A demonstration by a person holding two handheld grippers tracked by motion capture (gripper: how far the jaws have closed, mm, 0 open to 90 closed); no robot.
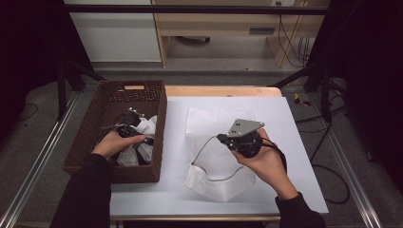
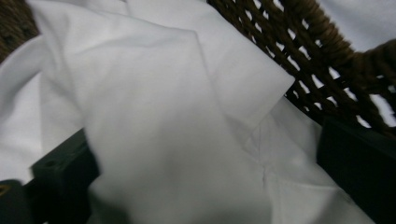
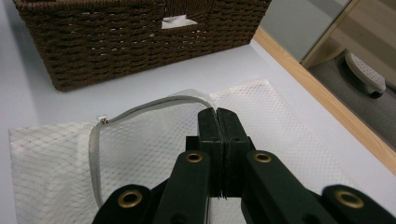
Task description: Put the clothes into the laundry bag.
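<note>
A white mesh bag [image 1: 216, 183] lies flat on the table, and its grey zip rim [image 3: 140, 109] is lifted off the netting into an arc. My right gripper [image 1: 220, 137] holds that rim; in the right gripper view its jaws [image 3: 217, 113] are pressed together on the rim's end. A crumpled white cloth [image 1: 148, 126] lies in the brown wicker basket [image 1: 114, 173] at the left. My left gripper [image 1: 130, 124] is down inside the basket. In the left gripper view [image 2: 205, 177] its jaws stand wide apart with the white cloth [image 2: 163, 93] bulging between them.
The basket's woven wall [image 2: 327, 51] runs close beside the left gripper. The light table top [image 1: 285, 123] extends right of the bag, with a wooden strip along its far edge [image 1: 218, 90]. Cables trail on the floor at the right.
</note>
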